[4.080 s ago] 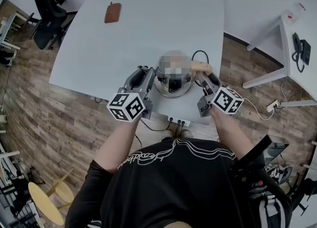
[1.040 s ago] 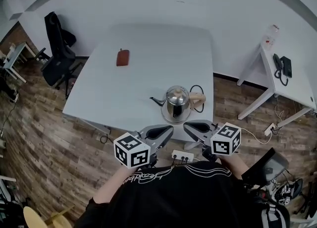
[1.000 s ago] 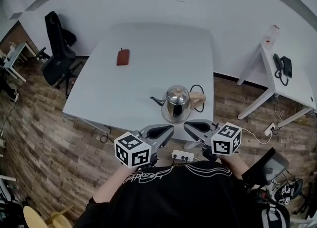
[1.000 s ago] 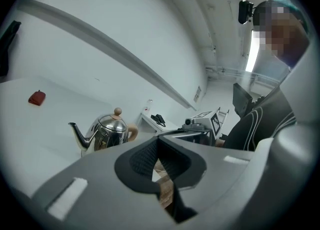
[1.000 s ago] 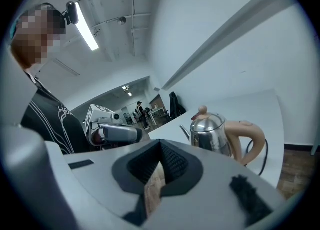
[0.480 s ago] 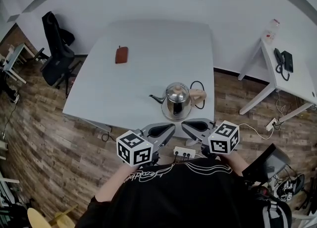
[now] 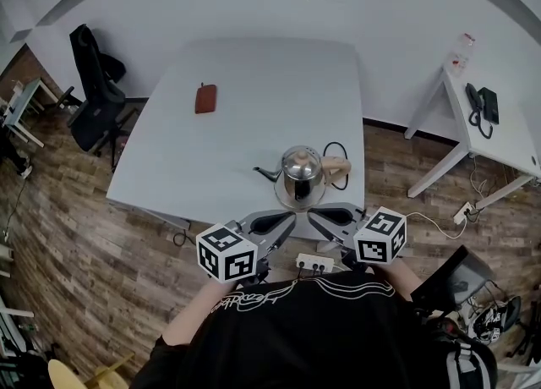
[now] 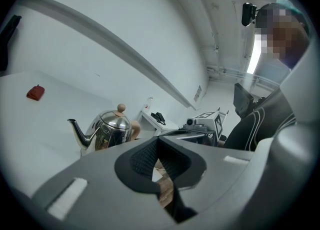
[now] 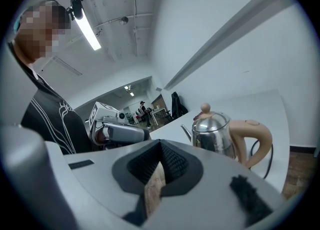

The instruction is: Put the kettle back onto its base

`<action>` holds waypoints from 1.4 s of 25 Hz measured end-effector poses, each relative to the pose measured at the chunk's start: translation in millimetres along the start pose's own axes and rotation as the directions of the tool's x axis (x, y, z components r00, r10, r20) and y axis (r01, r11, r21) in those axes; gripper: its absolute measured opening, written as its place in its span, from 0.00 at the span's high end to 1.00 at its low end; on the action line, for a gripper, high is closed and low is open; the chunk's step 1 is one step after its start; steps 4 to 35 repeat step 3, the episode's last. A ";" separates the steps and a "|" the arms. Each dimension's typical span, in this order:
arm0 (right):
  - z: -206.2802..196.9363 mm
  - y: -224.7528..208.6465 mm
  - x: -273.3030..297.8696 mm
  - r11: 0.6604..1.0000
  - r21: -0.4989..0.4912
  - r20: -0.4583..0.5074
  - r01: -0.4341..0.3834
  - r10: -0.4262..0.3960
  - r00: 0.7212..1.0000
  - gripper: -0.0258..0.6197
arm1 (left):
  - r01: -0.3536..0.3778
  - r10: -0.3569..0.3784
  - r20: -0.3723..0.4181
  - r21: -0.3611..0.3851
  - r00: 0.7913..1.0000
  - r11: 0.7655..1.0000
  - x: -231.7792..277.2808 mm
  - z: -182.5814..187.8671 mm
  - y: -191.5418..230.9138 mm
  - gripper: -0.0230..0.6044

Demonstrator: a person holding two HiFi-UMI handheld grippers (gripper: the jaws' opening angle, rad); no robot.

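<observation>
A shiny steel kettle [image 7: 300,174] with a tan handle and a round knob stands upright near the front edge of the white table [image 7: 254,83]. A black cord [image 7: 340,152] loops behind it. What lies under the kettle I cannot make out. My left gripper [image 7: 292,217] and right gripper [image 7: 312,215] hover side by side just off the table's front edge, short of the kettle, touching nothing. Both are shut and hold nothing. The left gripper view shows its jaws [image 8: 157,139] closed, with the kettle [image 8: 107,131] ahead on the left. In the right gripper view the jaws [image 9: 160,143] are closed too, the kettle [image 9: 215,136] ahead on the right.
A brown pouch [image 7: 204,98] lies at the table's far left. A black office chair [image 7: 91,83] stands left of the table. At the right is a side desk with a phone [image 7: 478,104]. A power strip [image 7: 313,262] lies on the wooden floor below the grippers.
Earlier both grippers stood on either side of the kettle; they have since drawn back off the table's edge. Over the last second nothing has visibly moved.
</observation>
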State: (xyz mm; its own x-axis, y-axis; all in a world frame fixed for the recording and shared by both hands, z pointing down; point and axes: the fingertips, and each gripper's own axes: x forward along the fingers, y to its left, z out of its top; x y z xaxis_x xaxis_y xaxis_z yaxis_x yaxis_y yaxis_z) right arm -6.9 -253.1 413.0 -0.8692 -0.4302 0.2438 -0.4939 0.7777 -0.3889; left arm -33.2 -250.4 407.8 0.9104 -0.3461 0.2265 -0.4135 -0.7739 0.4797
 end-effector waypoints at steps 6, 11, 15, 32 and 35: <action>1.5 -2.8 1.2 1.000 0.005 -0.001 0.004 -0.004 1.000 0.95 | 0.009 -0.009 0.008 -0.006 1.000 1.000 0.9 2.8 0.9 0.95; 1.5 -2.8 1.2 1.000 0.005 -0.001 0.004 -0.004 1.000 0.95 | 0.009 -0.009 0.008 -0.006 1.000 1.000 0.9 2.8 0.9 0.95; 1.5 -2.8 1.2 1.000 0.005 -0.001 0.004 -0.004 1.000 0.95 | 0.009 -0.009 0.008 -0.006 1.000 1.000 0.9 2.8 0.9 0.95; 1.5 -2.8 1.2 1.000 0.005 -0.001 0.004 -0.004 1.000 0.95 | 0.009 -0.009 0.008 -0.006 1.000 1.000 0.9 2.8 0.9 0.95; 1.5 -2.8 1.2 1.000 0.005 -0.001 0.004 -0.004 1.000 0.95 | 0.009 -0.009 0.008 -0.006 1.000 1.000 0.9 2.8 0.9 0.95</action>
